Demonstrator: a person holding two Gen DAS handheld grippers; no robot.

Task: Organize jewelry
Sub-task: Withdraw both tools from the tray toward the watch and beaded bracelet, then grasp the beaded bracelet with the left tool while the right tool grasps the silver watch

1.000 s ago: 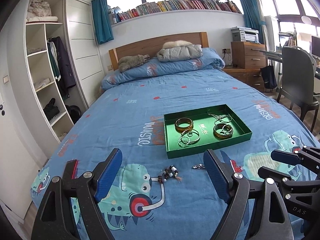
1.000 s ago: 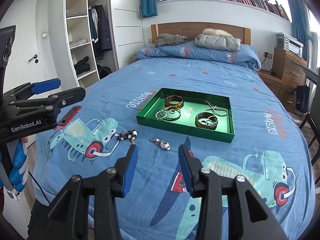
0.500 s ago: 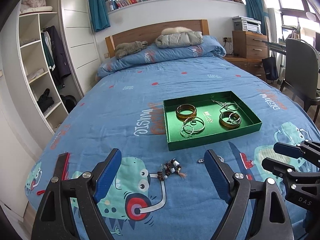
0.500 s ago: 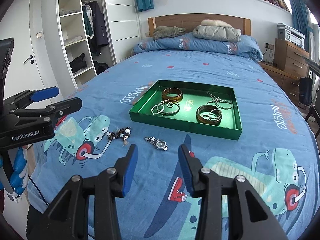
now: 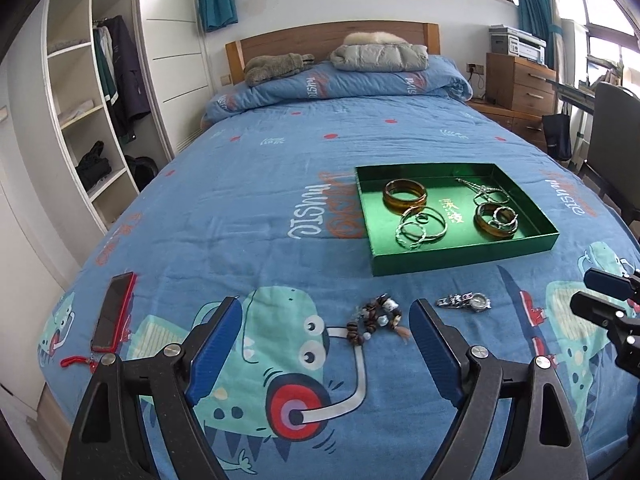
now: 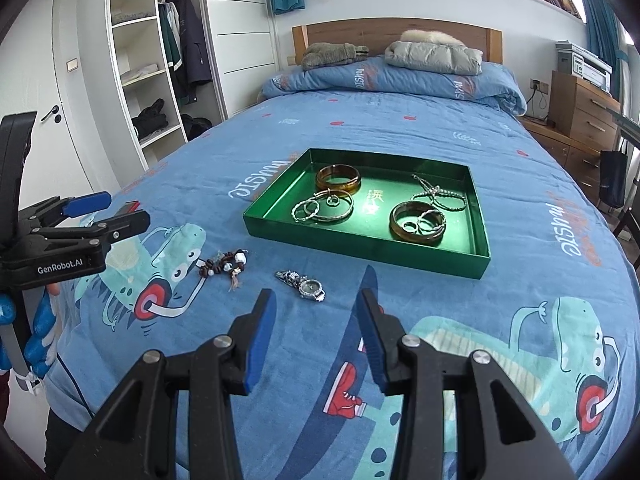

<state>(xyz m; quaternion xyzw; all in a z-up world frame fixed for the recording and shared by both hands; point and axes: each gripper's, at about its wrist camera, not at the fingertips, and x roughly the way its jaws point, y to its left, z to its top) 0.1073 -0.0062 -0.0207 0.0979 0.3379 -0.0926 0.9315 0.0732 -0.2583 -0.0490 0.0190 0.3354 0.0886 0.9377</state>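
A green tray (image 5: 460,259) (image 6: 360,246) lies on the blue bedspread with amber bangles (image 5: 405,195), silver rings (image 5: 422,226) and a chain (image 5: 486,194) in it. A dark beaded bracelet (image 5: 376,318) (image 6: 224,266) and a silver watch (image 5: 466,301) (image 6: 306,285) lie on the bedspread in front of the tray. My left gripper (image 5: 326,334) is open and empty, just short of the bracelet. My right gripper (image 6: 316,322) is open and empty, just short of the watch.
A red-cased phone (image 5: 114,312) lies near the bed's left edge. Folded jackets (image 5: 380,56) sit on the rolled quilt by the headboard. A wardrobe (image 5: 88,92) stands left, a wooden drawer unit (image 5: 520,84) and a chair (image 5: 616,136) right.
Both grippers have moved forward and lower towards the bedspread, so the bracelet, watch and tray look nearer. The right gripper's jaws have opened wider. No item has moved.
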